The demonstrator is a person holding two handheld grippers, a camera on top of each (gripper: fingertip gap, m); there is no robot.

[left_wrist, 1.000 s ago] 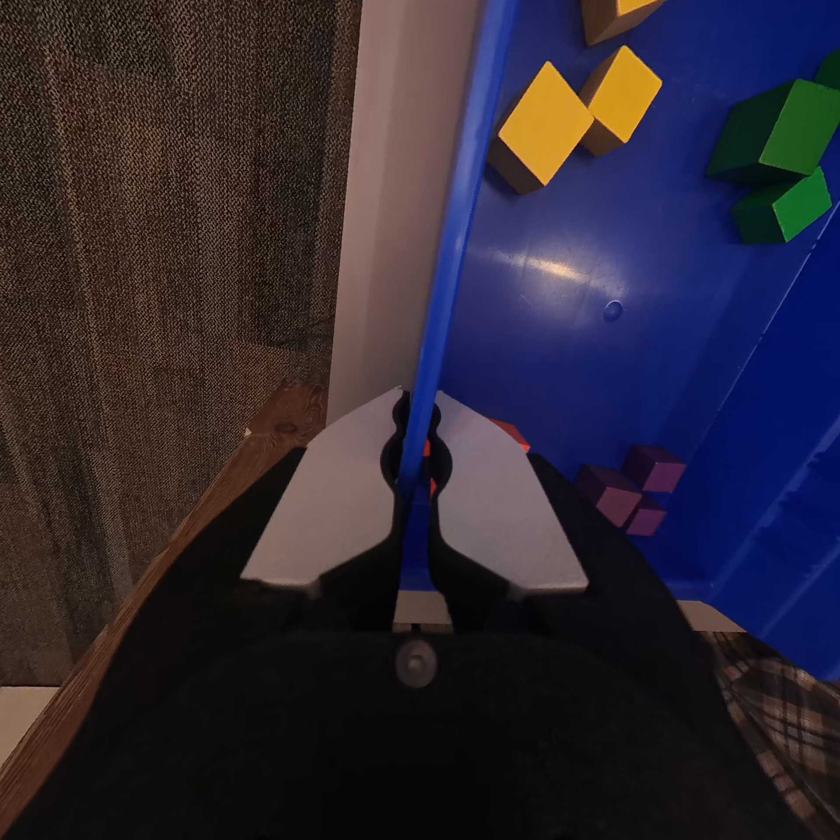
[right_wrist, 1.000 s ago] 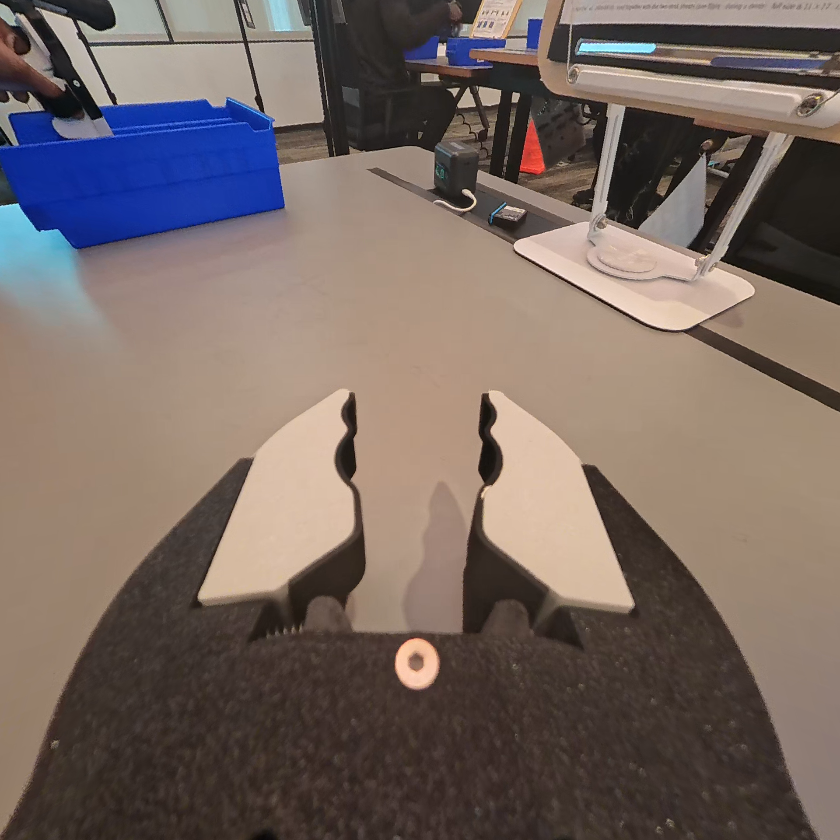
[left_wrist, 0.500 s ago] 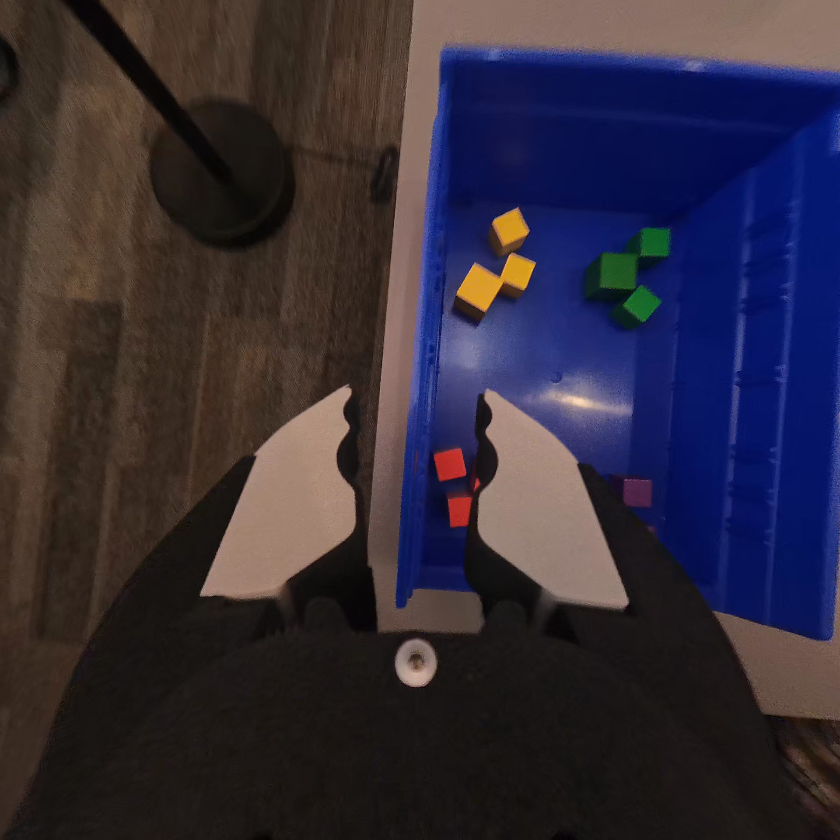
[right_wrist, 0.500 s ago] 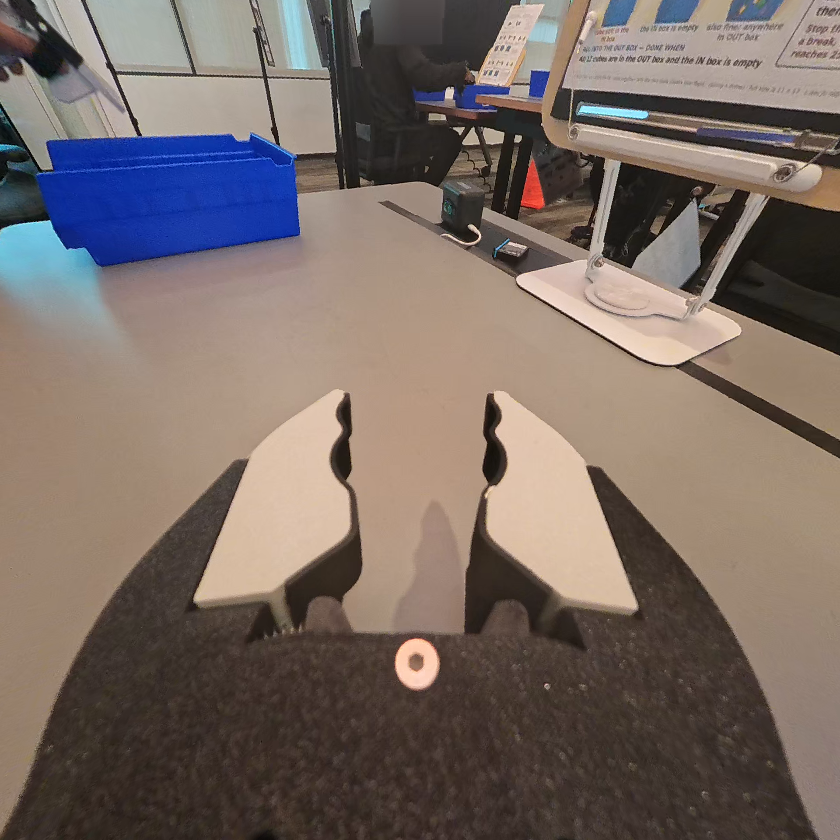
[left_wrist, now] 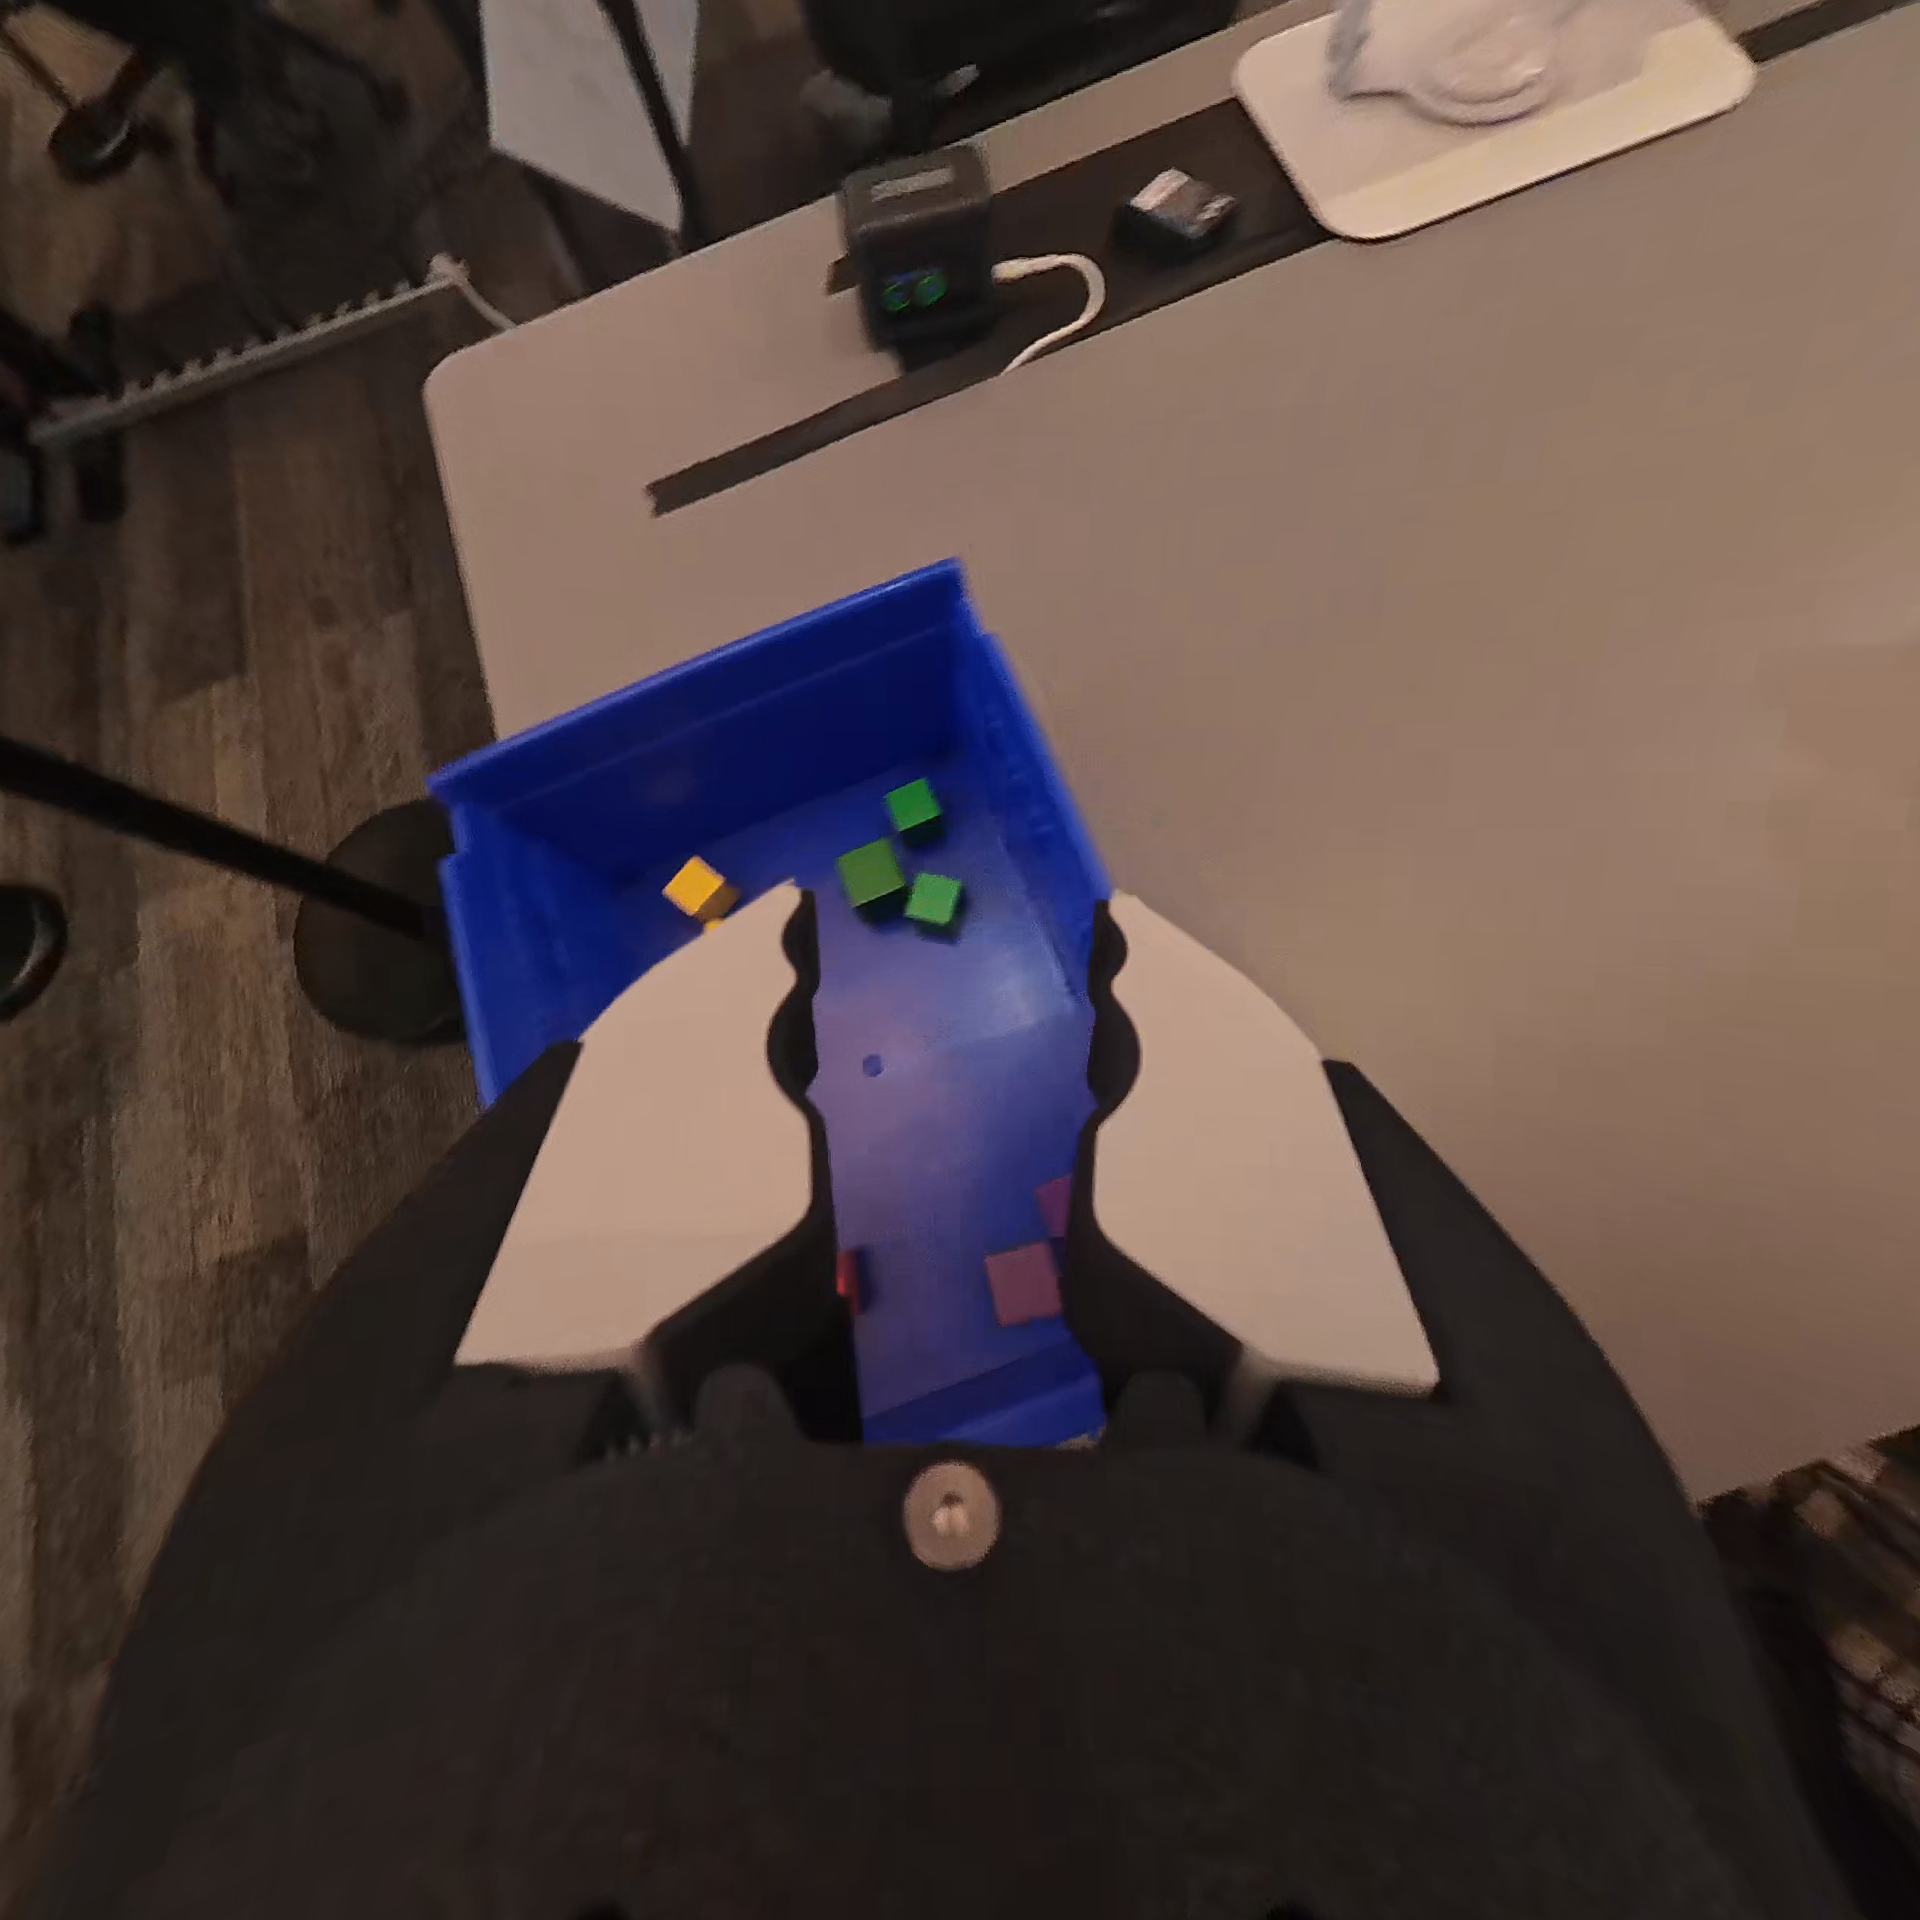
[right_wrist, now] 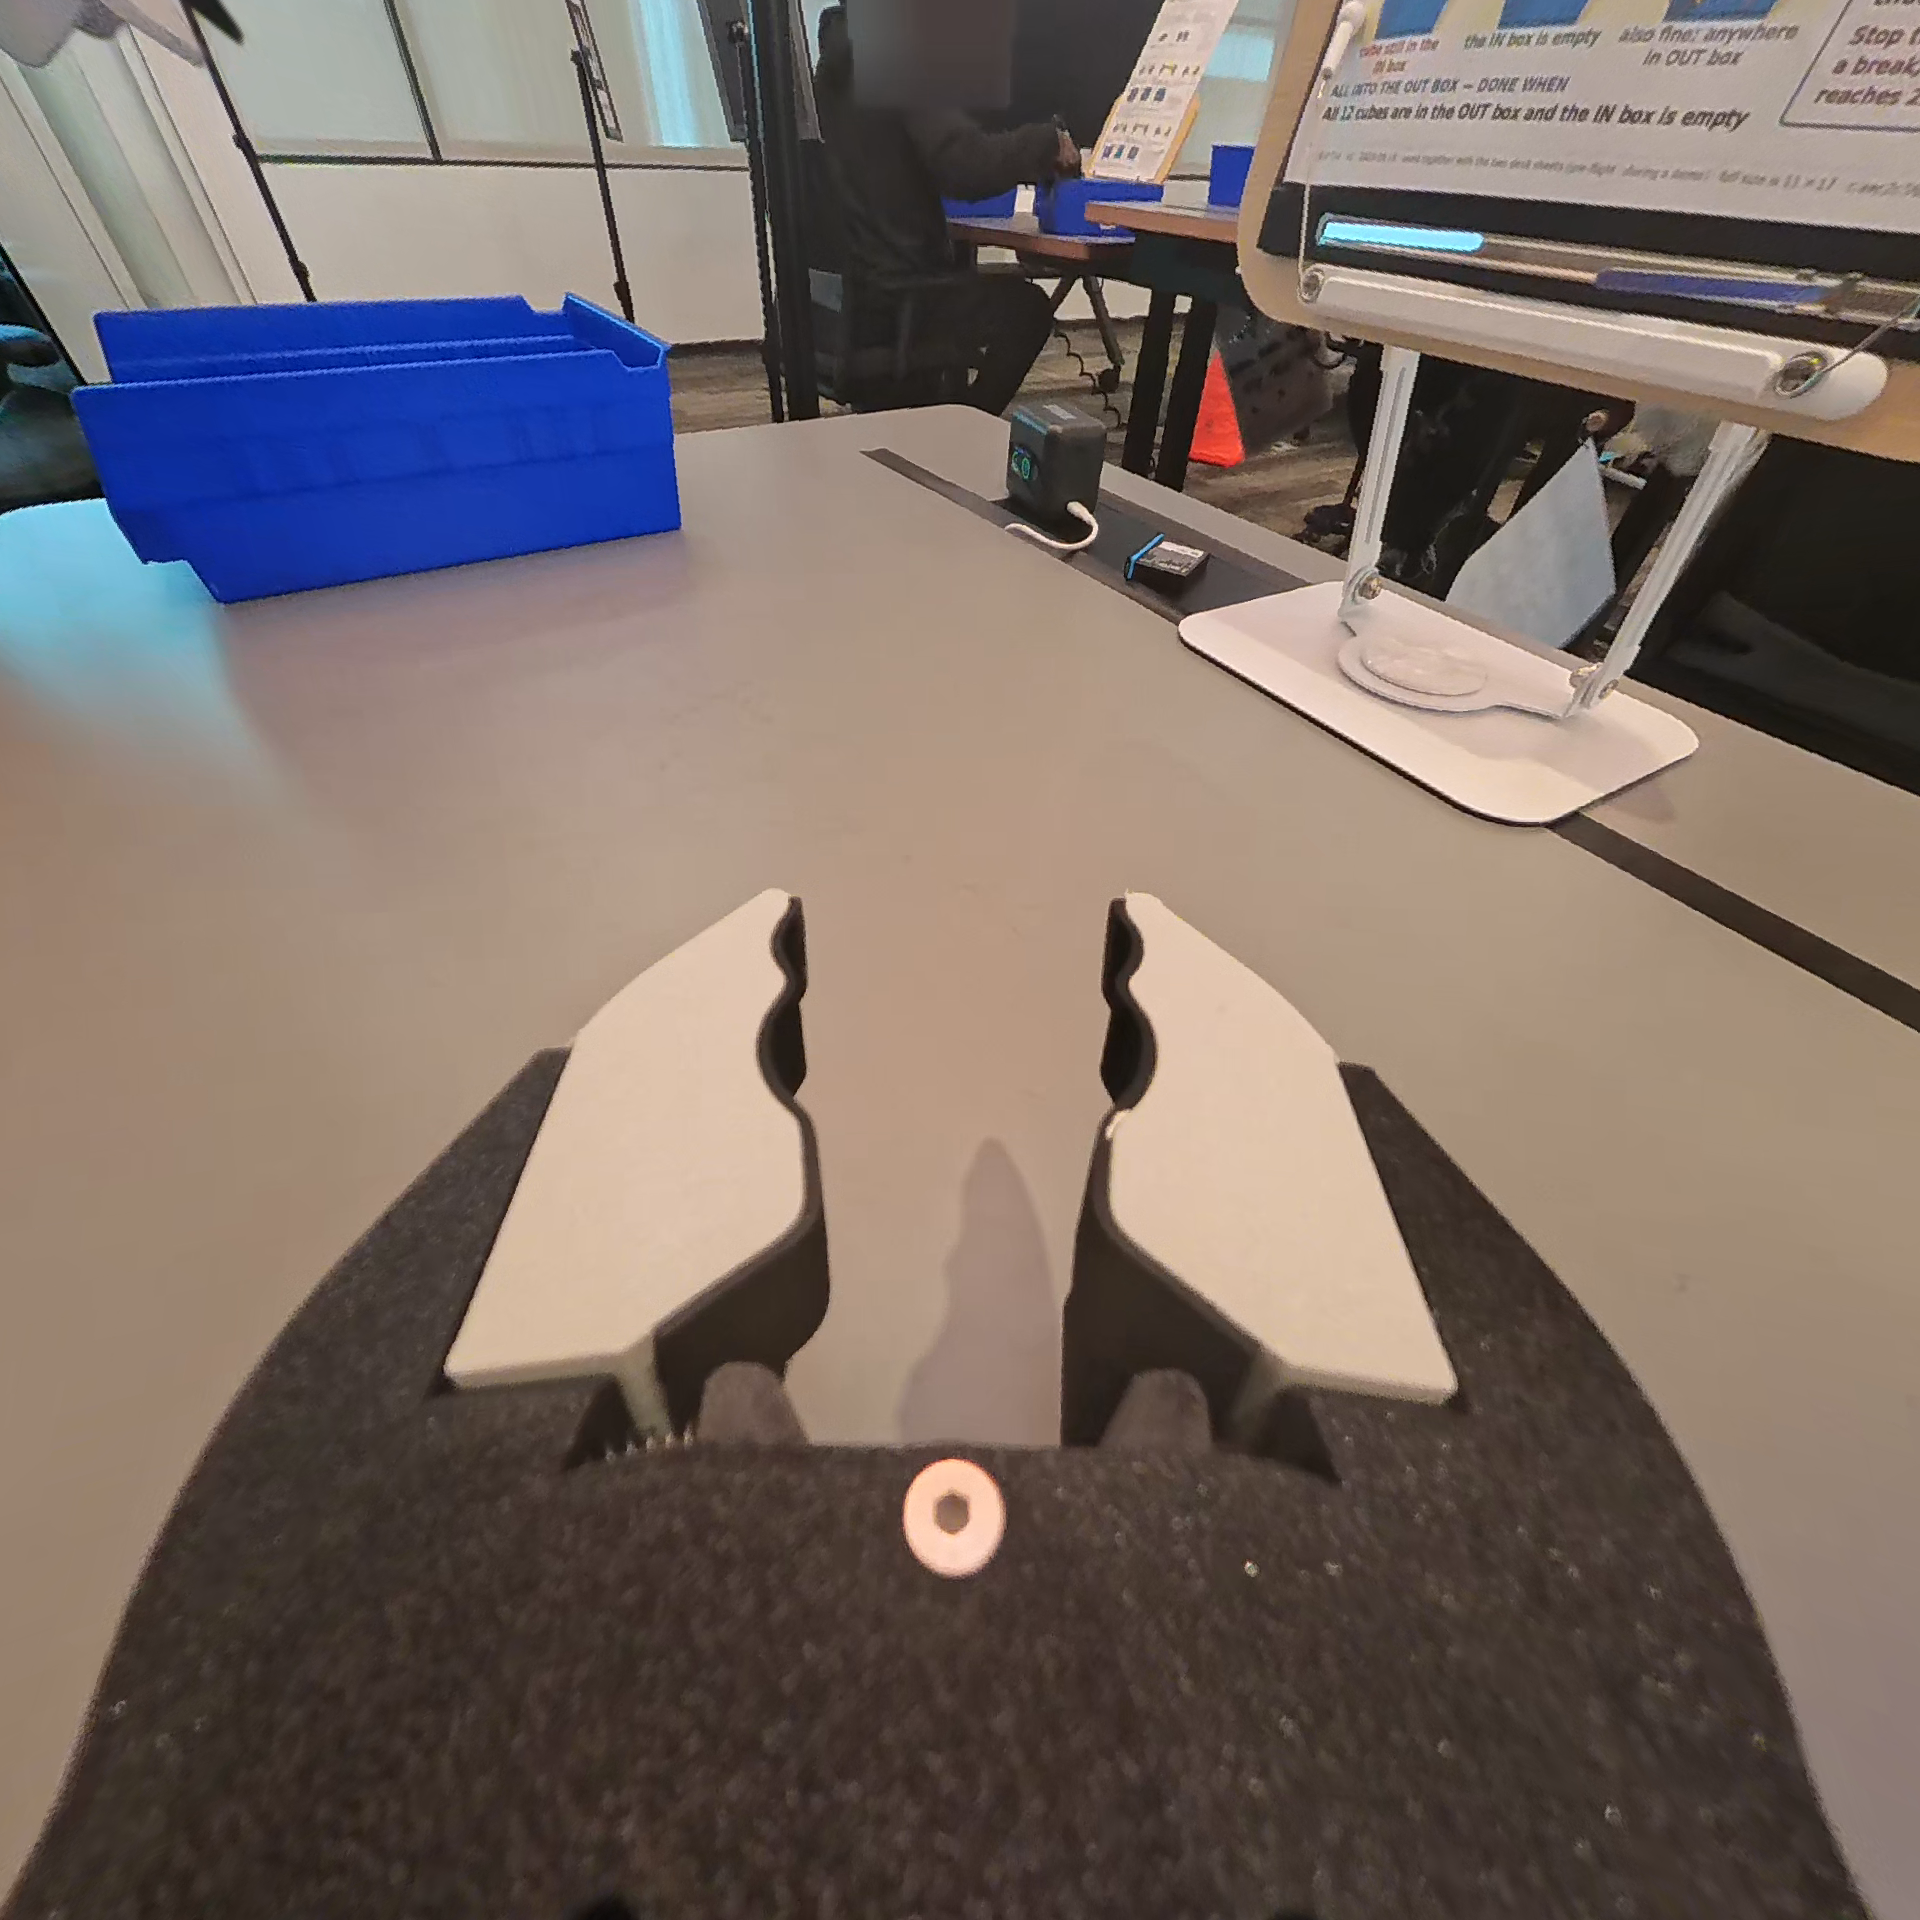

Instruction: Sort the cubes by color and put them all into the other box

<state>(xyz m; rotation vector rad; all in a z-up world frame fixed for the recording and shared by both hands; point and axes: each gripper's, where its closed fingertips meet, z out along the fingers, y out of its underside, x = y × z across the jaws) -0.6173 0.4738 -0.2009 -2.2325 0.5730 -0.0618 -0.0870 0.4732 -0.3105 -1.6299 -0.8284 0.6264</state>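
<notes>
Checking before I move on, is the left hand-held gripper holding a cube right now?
No, the left hand-held gripper is open and empty above the blue box.

The box (left_wrist: pixel 717 727) is bright blue. Inside it lie three green cubes (left_wrist: pixel 871 871), one yellow cube (left_wrist: pixel 696 886), two purple cubes (left_wrist: pixel 1023 1284) and a red cube (left_wrist: pixel 848 1278), half hidden. The desk (right_wrist: pixel 623 790) is plain grey with a black strip (left_wrist: pixel 831 436). The floor (left_wrist: pixel 208 1143) shows a brown wood pattern. Each tool has pale grey fingers (right_wrist: pixel 665 1153) on a black body.
</notes>
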